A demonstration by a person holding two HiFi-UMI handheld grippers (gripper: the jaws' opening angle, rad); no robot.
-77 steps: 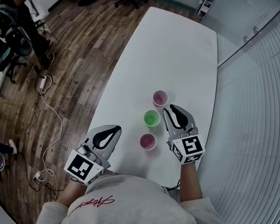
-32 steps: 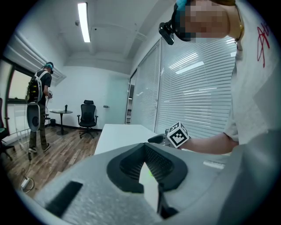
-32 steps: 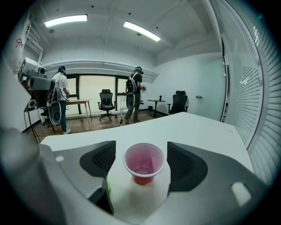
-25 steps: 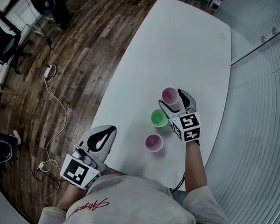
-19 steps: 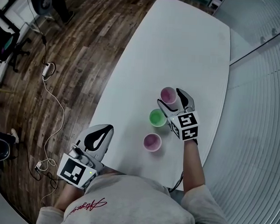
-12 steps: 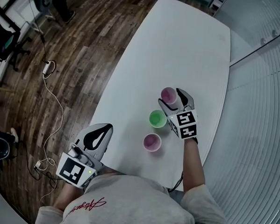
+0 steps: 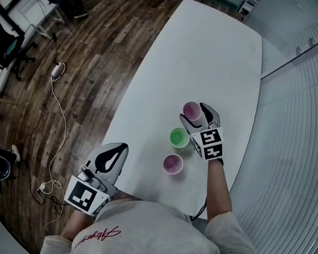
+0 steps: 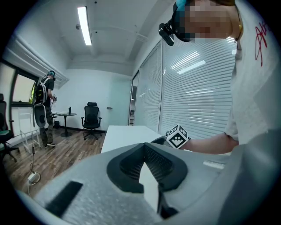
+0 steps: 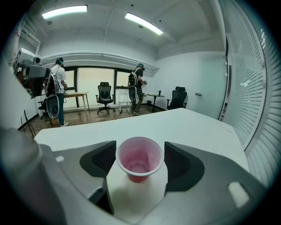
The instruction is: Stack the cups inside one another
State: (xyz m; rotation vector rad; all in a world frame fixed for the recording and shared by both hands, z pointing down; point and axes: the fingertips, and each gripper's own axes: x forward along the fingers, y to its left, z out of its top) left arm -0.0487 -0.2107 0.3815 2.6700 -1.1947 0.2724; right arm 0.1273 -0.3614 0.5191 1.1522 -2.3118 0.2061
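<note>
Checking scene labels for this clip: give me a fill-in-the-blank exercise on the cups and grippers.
The middle cup is ____.
The far pink cup stands between the jaws of the ____ gripper.
The left gripper holds ____.
____ cups stand on the table.
Missing words: green; right; nothing; three.

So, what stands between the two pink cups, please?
A green cup stands between the far pink cup and the near pink cup; the head view shows it.
</note>
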